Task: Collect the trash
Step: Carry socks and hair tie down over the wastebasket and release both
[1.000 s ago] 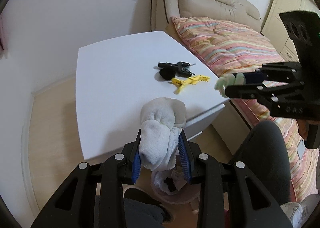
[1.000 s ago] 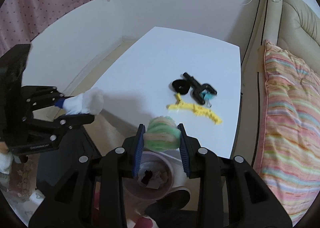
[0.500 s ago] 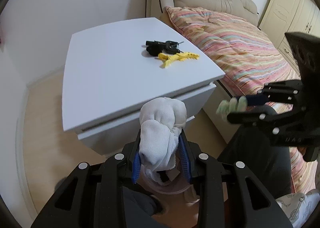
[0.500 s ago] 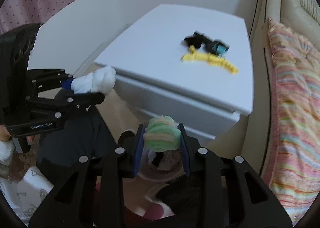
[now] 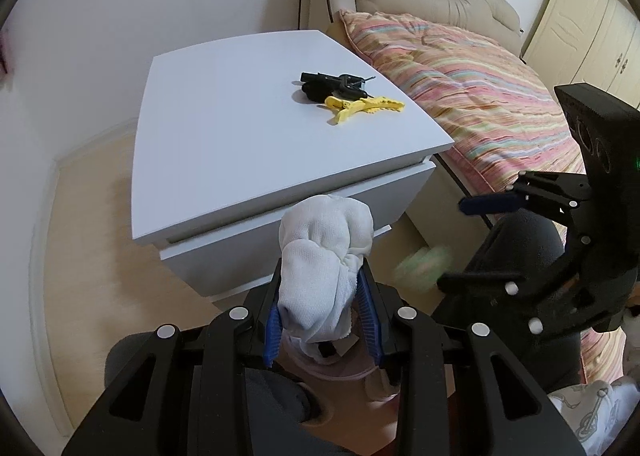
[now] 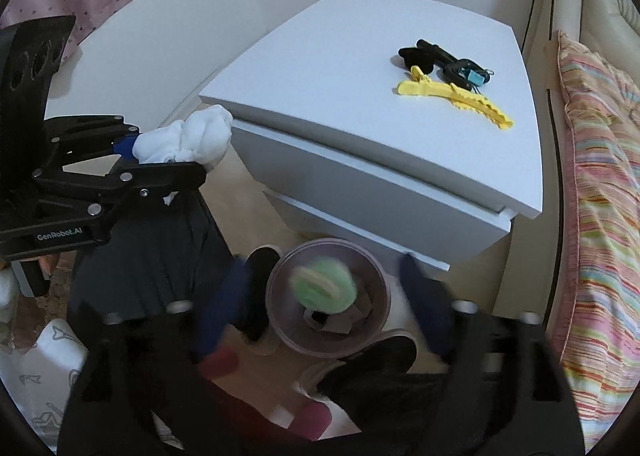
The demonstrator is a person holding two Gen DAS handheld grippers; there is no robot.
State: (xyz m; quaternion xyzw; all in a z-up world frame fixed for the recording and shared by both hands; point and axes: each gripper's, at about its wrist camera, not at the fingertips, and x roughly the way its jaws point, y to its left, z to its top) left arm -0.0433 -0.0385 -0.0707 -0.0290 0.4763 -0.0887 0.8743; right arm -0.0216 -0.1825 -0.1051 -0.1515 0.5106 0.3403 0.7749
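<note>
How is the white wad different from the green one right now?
The white wad is clamped in the left gripper; the green wad is loose, blurred, over the bin below the open right gripper. White is crumpled cloth; green looks round and layered. Both are small, soft-looking trash.

soft even indoor light, fisheye-warped edges, right gripper (image 6: pixel 320 320) motion-blurred.

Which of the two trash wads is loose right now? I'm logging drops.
The green wad, blurred in mid-air over the bin below the open right gripper. The white wad sits clamped in the left gripper.
</note>
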